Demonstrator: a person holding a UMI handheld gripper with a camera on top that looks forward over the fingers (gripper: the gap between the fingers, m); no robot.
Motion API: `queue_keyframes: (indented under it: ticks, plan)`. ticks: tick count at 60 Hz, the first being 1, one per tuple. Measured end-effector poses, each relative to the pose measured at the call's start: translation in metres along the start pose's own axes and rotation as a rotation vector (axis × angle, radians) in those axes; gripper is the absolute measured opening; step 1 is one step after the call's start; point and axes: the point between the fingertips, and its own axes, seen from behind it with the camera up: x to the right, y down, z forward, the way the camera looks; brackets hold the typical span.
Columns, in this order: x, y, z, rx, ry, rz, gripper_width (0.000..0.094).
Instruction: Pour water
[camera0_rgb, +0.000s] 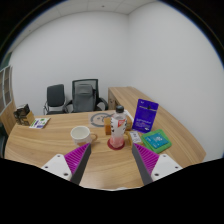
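A clear plastic bottle (118, 130) with a label stands upright on a red coaster (117, 144) on the wooden table (50, 150), just beyond my fingers and a little right of the middle. A white cup (80, 133) stands to its left, beyond my left finger. My gripper (112, 165) is open and empty, its purple pads (78, 158) spread wide, with bare table between them. It is a short way back from both bottle and cup.
A round plate (101, 119) lies behind the bottle. A purple sign (146, 115) stands at the right, with a green box (157, 141) in front of it. A book (40, 123) lies far left. Two office chairs (72, 97) stand behind the table.
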Motion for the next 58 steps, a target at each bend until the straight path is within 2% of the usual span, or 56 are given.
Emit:
queue_keyframes:
  ticks: [14, 24, 37, 58]
  plan:
    - [-0.026, 0.022, -0.139, -0.030, 0.001, -0.012, 0.0856]
    - [-0.039, 0.035, -0.200, -0.029, -0.015, -0.021, 0.0857]
    - [-0.042, 0.044, -0.235, -0.028, -0.009, 0.000, 0.0857]
    - [-0.040, 0.036, -0.243, -0.019, -0.017, -0.015, 0.0859]
